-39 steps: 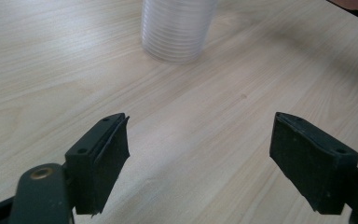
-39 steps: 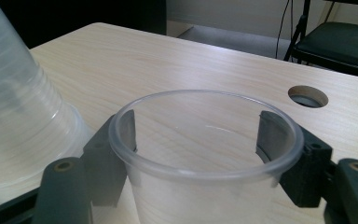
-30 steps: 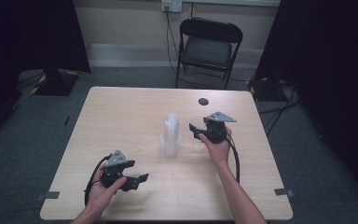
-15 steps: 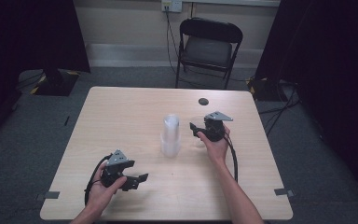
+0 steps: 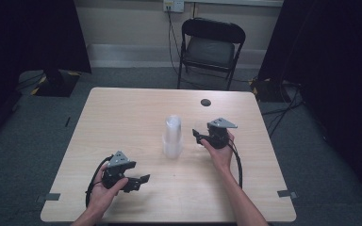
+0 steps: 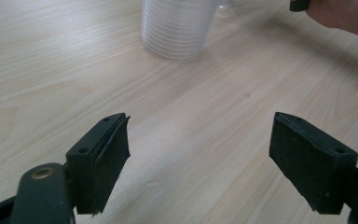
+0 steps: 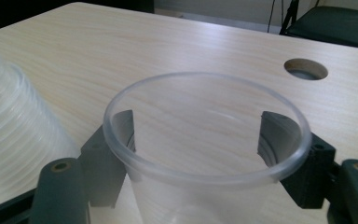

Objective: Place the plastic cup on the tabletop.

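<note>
A tall stack of clear plastic cups (image 5: pixel 173 136) stands upright in the middle of the wooden table (image 5: pixel 122 117). Just right of it, my right gripper (image 5: pixel 199 135) is shut on a single clear cup (image 5: pixel 200 129). In the right gripper view that cup (image 7: pixel 205 184) is upright, a jaw pressed on each side, and the stack (image 7: pixel 9 130) is at the left edge. My left gripper (image 5: pixel 141 181) rests near the front left, open and holding nothing. In its own view the left gripper (image 6: pixel 198 158) has bare wood between its jaws and the stack (image 6: pixel 177 28) lies ahead.
A round cable hole (image 5: pixel 205 102) is in the table behind the right gripper, seen too as the hole (image 7: pixel 306 69). A black folding chair (image 5: pixel 211 47) stands past the far edge. Black cables trail from both grippers toward the front edge.
The right gripper with its cup has shifted slightly nearer the person. The left gripper and the stack have stayed put.
</note>
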`<state>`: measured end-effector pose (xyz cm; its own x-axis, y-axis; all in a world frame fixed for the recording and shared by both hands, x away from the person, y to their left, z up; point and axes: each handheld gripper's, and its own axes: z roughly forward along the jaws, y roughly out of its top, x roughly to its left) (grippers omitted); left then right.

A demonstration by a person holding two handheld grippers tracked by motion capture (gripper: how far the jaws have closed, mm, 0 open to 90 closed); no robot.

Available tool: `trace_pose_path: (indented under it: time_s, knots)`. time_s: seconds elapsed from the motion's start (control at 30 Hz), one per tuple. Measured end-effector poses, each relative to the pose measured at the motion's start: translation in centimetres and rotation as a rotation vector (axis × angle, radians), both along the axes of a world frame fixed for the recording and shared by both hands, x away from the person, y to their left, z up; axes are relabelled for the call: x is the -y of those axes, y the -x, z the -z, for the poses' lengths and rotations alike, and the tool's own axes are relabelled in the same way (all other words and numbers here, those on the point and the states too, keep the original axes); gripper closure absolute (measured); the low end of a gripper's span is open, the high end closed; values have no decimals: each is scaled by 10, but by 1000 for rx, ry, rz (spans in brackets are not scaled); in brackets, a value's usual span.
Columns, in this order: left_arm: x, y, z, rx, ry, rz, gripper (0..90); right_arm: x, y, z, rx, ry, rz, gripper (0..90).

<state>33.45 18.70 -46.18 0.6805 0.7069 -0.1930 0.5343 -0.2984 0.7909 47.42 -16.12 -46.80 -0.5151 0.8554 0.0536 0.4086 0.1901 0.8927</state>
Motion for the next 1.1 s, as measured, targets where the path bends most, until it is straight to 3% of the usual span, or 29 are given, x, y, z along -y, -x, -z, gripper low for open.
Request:
trace_pose_path:
  time_s: [0.33,0.63,0.73,0.87,0.93,1.1]
  knots:
    - [-1,2,-1,12,2,2,198,2,10,9,-33,1,-13,255]
    - [-6,-1,-1,16,-4,-19,198,12,16,9,-96,-48,-22,169]
    - [-10,-3,1,18,2,-35,198,17,19,7,-133,-90,-39,168]
    - [-15,-6,2,30,-1,-44,199,22,24,1,-141,-83,-48,158]
    - [-18,-7,2,43,-8,-46,199,26,27,-2,-140,-53,-54,157]
    - [-22,-9,3,46,2,-63,199,42,37,-10,-139,-65,-45,150]
